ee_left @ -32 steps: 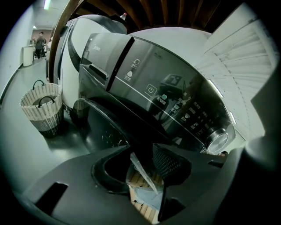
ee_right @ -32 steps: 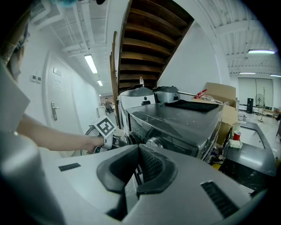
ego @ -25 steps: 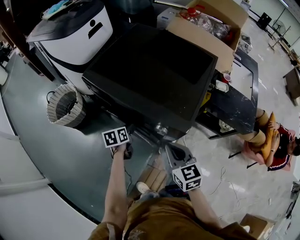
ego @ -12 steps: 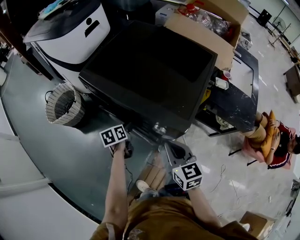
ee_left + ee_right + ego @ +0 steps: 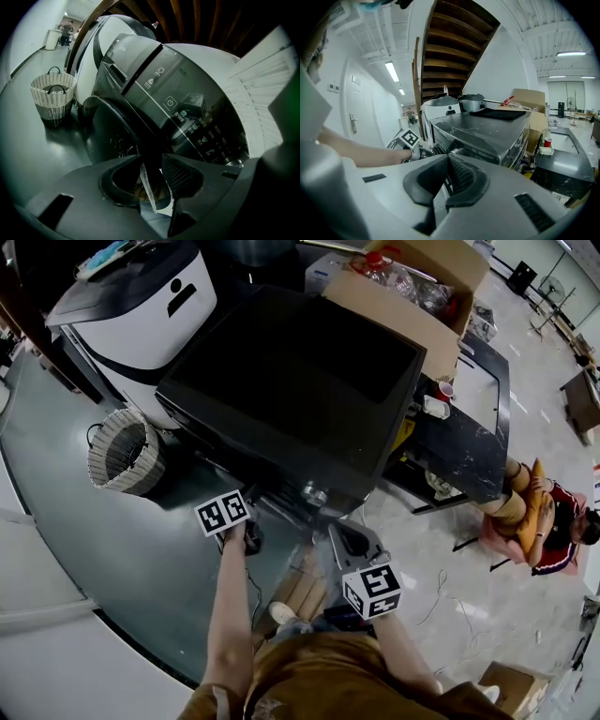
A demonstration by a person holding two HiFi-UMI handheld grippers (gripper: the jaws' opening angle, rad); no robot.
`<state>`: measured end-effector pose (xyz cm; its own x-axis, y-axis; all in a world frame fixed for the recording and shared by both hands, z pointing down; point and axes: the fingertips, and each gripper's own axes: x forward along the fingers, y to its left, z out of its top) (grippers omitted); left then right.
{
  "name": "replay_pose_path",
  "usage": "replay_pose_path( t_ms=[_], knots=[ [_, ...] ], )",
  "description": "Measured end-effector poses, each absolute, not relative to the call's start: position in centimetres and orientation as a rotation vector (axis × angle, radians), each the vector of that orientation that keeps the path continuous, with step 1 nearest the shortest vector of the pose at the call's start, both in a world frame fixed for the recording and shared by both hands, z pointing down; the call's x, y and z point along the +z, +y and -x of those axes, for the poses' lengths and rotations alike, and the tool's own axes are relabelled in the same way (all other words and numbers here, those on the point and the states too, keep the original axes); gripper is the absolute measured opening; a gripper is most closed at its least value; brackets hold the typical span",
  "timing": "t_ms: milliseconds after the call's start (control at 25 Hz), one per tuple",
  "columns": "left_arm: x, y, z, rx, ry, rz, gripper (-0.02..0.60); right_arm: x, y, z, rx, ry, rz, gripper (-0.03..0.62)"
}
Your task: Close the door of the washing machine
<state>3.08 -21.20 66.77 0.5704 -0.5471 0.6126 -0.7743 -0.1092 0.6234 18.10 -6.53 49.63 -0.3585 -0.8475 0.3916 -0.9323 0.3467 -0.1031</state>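
The dark washing machine (image 5: pixel 300 381) stands in the middle of the head view, its control panel (image 5: pixel 197 122) facing me. Its round door (image 5: pixel 112 136) hangs open toward the left. My left gripper (image 5: pixel 152 171) is at the machine's front lower left, and the door's thin dark rim (image 5: pixel 146 154) runs between its pads, which are shut on it. My right gripper (image 5: pixel 446 157) hovers a little right of the left one, in front of the machine (image 5: pixel 487 126). Its jaws are shut, with nothing between them.
A wicker basket (image 5: pixel 127 454) sits on the floor left of the machine, beside a white appliance (image 5: pixel 141 306). Behind are a cardboard box (image 5: pixel 412 287) of bottles and a black table (image 5: pixel 469 446). A person (image 5: pixel 548 517) sits at the far right. Flat cardboard (image 5: pixel 305 592) lies by my feet.
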Motion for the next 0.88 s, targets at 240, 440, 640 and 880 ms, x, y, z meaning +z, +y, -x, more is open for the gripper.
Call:
replay_pose_path(
  t_ms=[240, 440, 640, 880],
  knots=[
    [66.0, -20.6, -2.9, 0.277, -1.075, -1.851, 0.191, 49.0, -6.0, -18.2, 0.424, -2.33, -1.618, 0.012],
    [63.3, -20.1, -2.0, 0.294, -1.17, -1.961, 0.198, 48.0, -5.4, -17.6, 0.378, -2.326, -1.629, 0.012],
    [59.3, -18.1, -1.7, 0.319, -1.217, -2.112, 0.138, 47.1, -4.5, -16.9, 0.313, -2.319, -1.651, 0.012],
    [53.8, -14.1, -1.1, 0.275, -1.244, -2.282, 0.041, 46.4, -3.0, -15.5, 0.267, -2.325, -1.67, 0.012]
  ],
)
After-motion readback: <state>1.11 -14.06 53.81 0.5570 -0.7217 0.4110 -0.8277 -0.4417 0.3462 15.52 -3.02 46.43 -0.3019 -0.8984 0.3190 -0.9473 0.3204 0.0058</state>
